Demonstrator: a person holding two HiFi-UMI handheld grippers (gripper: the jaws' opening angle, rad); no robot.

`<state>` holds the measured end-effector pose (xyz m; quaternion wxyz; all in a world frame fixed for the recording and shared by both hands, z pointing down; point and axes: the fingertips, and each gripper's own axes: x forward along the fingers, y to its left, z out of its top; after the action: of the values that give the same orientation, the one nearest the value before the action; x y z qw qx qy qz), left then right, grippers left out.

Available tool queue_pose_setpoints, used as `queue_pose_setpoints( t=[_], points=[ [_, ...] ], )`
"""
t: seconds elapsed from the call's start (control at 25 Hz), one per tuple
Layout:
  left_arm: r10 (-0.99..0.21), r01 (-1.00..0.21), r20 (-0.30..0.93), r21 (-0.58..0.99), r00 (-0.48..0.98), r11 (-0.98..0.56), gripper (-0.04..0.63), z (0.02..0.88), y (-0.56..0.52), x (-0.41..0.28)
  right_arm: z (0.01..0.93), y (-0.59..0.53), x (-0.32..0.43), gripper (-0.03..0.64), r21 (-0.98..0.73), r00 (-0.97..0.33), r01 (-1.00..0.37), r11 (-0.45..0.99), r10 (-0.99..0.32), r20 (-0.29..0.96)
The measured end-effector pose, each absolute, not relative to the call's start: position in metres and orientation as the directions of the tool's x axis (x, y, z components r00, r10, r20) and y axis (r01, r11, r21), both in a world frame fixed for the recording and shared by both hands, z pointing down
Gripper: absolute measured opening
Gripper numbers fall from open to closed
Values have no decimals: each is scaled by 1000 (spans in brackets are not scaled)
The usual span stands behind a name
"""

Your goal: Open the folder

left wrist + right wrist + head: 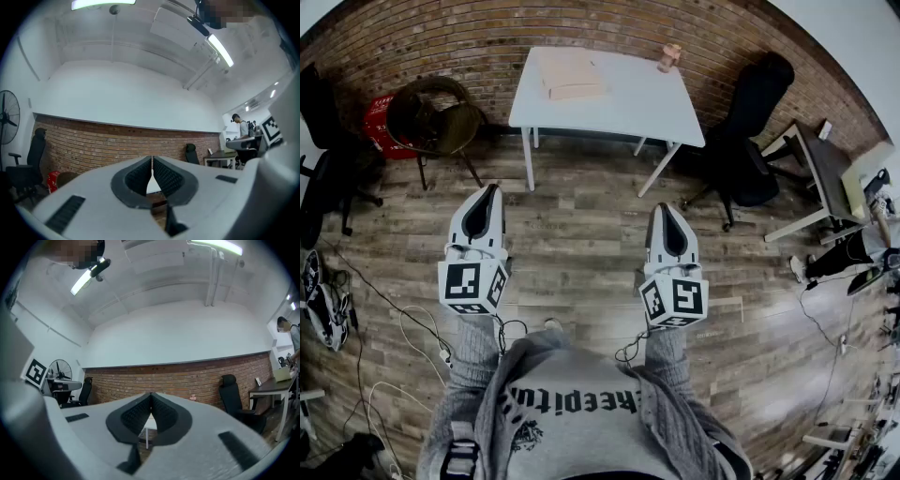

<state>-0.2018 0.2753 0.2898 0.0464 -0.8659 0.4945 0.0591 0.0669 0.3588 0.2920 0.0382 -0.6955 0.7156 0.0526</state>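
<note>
Left claw, right claw: jaws together, nothing between. Folder lies flat on white surface by brick wall, well apart from you. Approach step pending: you likely walk up, then catch cover edge.

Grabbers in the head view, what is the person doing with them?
A person stands on a wood floor with a grabber in each hand. The left gripper and the right gripper are both shut and hold nothing. They point toward a white table by the brick wall. A tan folder lies on the table and looks closed. The grippers are well short of the table, so nothing has been touched yet.
</note>
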Motion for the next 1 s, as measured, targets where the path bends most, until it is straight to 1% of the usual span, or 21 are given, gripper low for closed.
queue_pose_setpoints(
  t=[0.56, 0.72, 1.0],
  points=[
    [-854, -863, -146, -7, 500, -505, 14, 289, 297, -214, 293, 380, 59, 5, 15, -24, -1000, 22, -993, -116],
    [-856, -864, -143, 2, 497, -503, 14, 293, 291, -214, 293, 378, 63, 5, -2, -10, -1000, 11, -991, -132],
    [-854, -864, -155, 3, 497, -503, 14, 293, 266, -206, 292, 352, 63, 5, 13, -28, -1000, 26, -988, -149]
  ],
)
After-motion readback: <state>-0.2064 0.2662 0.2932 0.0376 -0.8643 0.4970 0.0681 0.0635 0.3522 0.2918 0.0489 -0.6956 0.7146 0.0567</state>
